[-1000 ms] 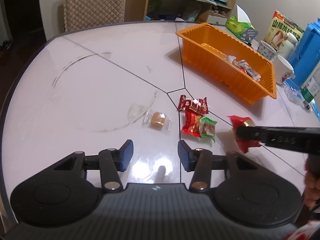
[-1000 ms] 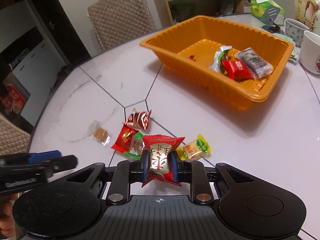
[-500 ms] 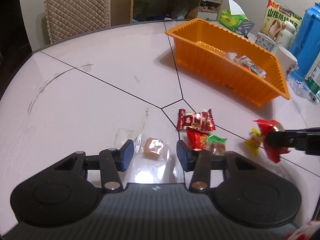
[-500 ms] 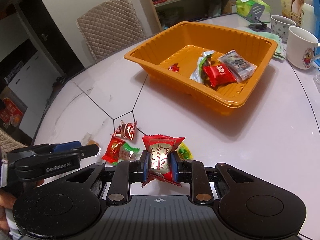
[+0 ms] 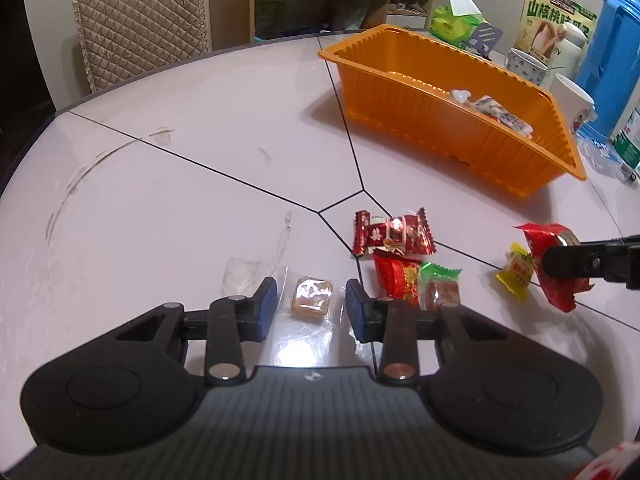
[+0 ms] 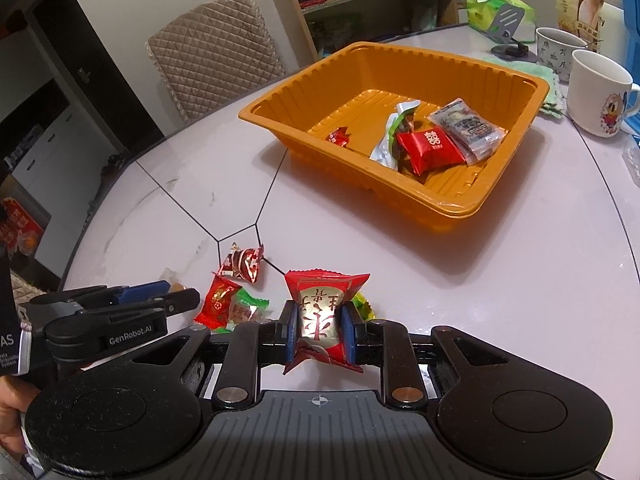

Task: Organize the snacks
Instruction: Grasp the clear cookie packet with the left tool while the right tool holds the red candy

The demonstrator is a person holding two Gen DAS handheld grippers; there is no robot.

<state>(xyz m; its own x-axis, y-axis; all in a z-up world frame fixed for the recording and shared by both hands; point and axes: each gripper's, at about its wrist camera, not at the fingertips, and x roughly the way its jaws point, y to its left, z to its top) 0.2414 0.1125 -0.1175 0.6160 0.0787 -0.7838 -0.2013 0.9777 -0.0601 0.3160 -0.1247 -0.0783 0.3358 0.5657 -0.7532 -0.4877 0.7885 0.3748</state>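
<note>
My right gripper is shut on a red and gold snack packet and holds it above the table, short of the orange tray; the packet also shows in the left wrist view. The tray holds several wrapped snacks. My left gripper is open, its fingers either side of a brown cake in a clear wrapper on the table. Red wrapped candies, a red and green packet and a yellow candy lie on the table.
White mugs, a blue jug, a tissue pack and a snack bag stand behind the tray. A quilted chair stands at the table's far edge.
My left gripper has moved forward until its open fingers flank the brown cake. My right gripper has carried the red packet up and closer to the tray.
</note>
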